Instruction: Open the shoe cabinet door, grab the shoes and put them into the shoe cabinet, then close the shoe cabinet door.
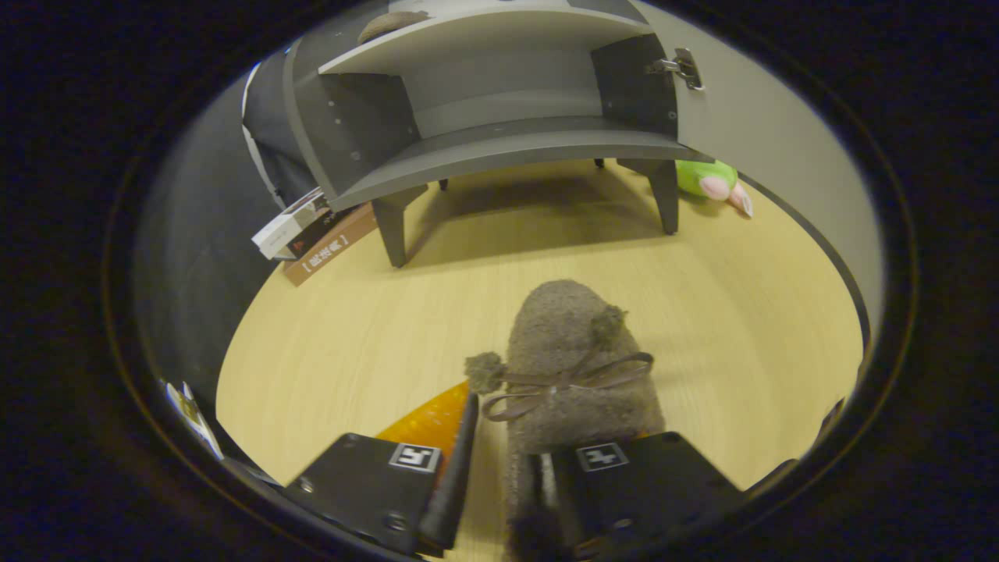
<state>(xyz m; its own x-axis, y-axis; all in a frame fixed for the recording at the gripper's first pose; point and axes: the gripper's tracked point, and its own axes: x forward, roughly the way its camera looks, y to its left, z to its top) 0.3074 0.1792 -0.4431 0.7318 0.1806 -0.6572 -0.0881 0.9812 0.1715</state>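
A brown fuzzy shoe (574, 367) with a ribbon bow lies on the wooden floor, toe pointing toward the grey shoe cabinet (499, 144). My gripper (503, 445) is at the shoe's heel end. The right finger (546, 484) sits against the inner side of the shoe's near wall. The left finger (460, 460) stands outside it, and a strip of floor shows between that finger and the shoe, so the gripper is open. The cabinet stands open beyond the shoe, its door (780, 156) swung out to the right. A second brown shoe (390, 23) rests on the upper shelf.
An orange mat (429, 421) lies under the left finger. Boxes and a book (312, 234) lean by the cabinet's left leg. A green plush toy (714, 181) sits behind the right leg. Bare floor stretches between the shoe and the cabinet.
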